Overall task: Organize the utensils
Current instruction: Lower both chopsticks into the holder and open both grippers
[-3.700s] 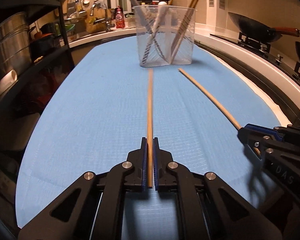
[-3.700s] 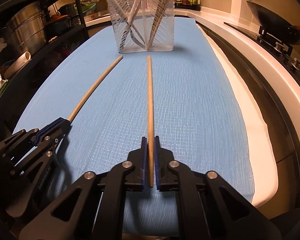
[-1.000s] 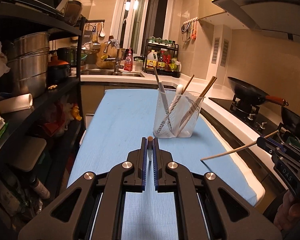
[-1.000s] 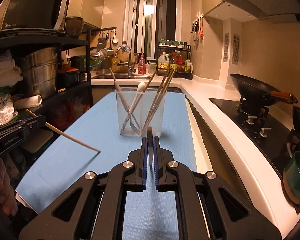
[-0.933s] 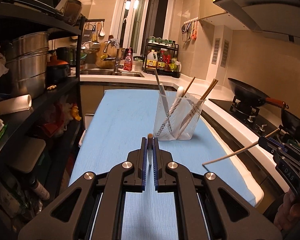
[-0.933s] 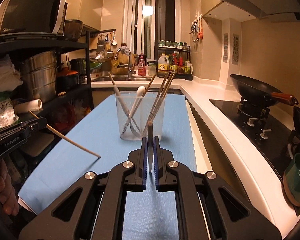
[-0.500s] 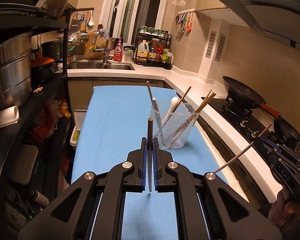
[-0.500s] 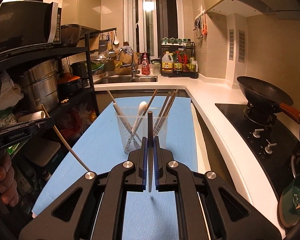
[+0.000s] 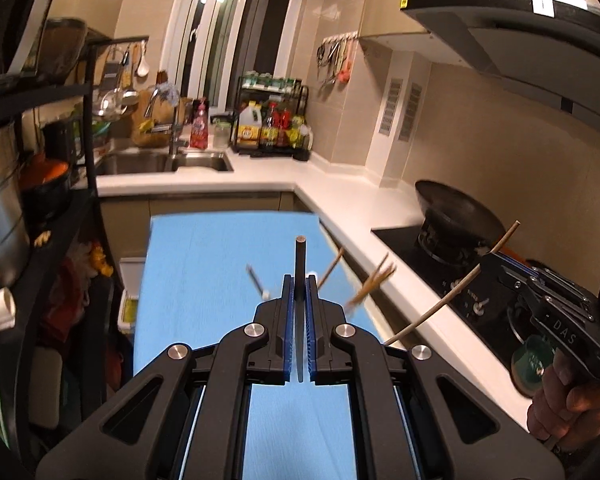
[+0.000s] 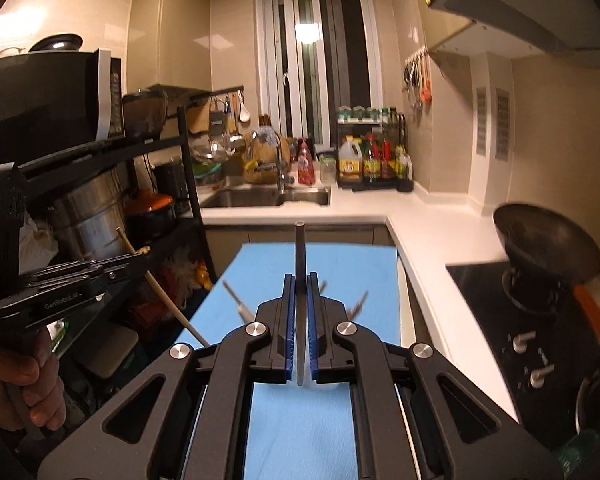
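Note:
My left gripper (image 9: 299, 280) is shut on a wooden chopstick (image 9: 300, 248) that points straight ahead, seen end-on. My right gripper (image 10: 299, 280) is likewise shut on a second chopstick (image 10: 299, 248). Each gripper shows in the other's view, held by a hand: the right gripper (image 9: 494, 264) with its chopstick (image 9: 452, 298) slanting down-left, the left gripper (image 10: 138, 262) with its chopstick (image 10: 168, 304) slanting down-right. Both hang high above the blue mat (image 9: 204, 260). The utensil holder is hidden behind the fingers; only blurred utensil tops (image 9: 374, 282) stick out.
A black rack with steel pots (image 9: 0, 216) and a microwave (image 10: 48, 96) stands on the left. A wok (image 9: 456, 216) sits on the stove at right, with a green bowl (image 9: 534, 360) nearer. Sink (image 9: 160, 162) and bottles (image 10: 374, 164) line the back counter.
Both grippers have risen with their chopsticks, which lay on the mat earlier. The clear utensil holder has dropped in both views and now sits behind the fingers.

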{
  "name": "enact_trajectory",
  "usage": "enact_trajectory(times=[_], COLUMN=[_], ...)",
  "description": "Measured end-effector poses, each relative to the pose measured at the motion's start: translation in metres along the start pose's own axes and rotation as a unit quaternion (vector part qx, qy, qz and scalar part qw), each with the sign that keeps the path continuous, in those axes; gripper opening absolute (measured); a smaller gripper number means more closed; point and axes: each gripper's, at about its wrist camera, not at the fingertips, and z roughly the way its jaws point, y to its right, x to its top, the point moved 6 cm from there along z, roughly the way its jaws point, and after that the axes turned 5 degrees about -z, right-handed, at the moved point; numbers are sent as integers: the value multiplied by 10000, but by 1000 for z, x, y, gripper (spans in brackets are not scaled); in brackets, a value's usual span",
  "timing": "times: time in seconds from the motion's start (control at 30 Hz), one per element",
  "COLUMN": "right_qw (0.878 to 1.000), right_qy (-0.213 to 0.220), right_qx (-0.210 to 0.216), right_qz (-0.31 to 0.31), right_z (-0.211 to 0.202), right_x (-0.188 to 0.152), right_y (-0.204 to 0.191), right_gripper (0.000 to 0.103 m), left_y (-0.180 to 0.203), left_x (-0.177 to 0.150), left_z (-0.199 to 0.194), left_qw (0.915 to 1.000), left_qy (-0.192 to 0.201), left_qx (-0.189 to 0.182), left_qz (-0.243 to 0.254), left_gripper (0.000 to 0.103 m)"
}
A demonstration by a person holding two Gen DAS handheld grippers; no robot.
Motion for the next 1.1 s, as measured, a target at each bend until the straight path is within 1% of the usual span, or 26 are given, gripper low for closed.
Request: enact_trajectory(times=[0.07,0.13,0.2,0.27,0.37,0.5,0.63,0.67,0.7,0.73,0.77,0.8,0.83,0.87,0.97,1.03,1.07,1.1], right_qw=[9999,9997,9996,9996,9997,9992,9977,9969,9962,9962,9967,9972,9975,9979,9990,9993,9993,9991], right_qy=[128,158,161,102,-66,-315,-651,-747,-811,-779,-664,-558,-521,-484,-372,-300,-269,-257], right_qx=[-41,-79,-144,-201,-204,-234,-135,-90,-57,-67,-99,-125,-114,-87,-94,-166,-233,-294], right_qz=[-91,-140,-184,-180,-121,-117,-150,-215,-306,-378,-446,-480,-472,-422,-233,-161,-147,-157], right_z=[5,18,32,48,73,97,113,114,112,108,99,88,81,72,48,32,25,20], right_x=[16,27,30,26,14,-7,-27,-31,-33,-34,-33,-33,-36,-38,-49,-63,-72,-82], right_y=[-2,-2,0,4,9,14,14,11,8,6,5,5,6,8,16,18,19,18], right_gripper=[6,6,6,6,6,6,7,11,16,34,49,50,50,50,50,52,55,57], left_y=[7,14,16,14,10,9,7,6,5,4,3,2,1,-2,-14,-22,-25,-27], left_x=[19,36,46,50,45,23,1,-3,-7,-7,-7,-5,-3,-2,-10,-24,-32,-43], left_z=[1,7,20,38,69,107,127,129,131,129,121,110,101,88,60,44,39,34], left_qw=[9999,9995,9994,9997,10000,9991,9972,9966,9960,9961,9968,9979,9986,9990,9996,9998,9997,9995], left_qy=[154,284,329,246,36,-406,-710,-785,-860,-846,-745,-575,-416,-273,-77,17,47,73], left_qx=[-51,-90,-59,-77,48,91,110,98,111,142,155,126,125,148,150,195,237,281], left_qz=[32,75,89,24,25,123,228,225,222,224,245,277,301,319,205,60,-11,-81], left_gripper=[5,5,5,5,5,5,5,5,8,19,29,49,54,54,55,60,62,66])
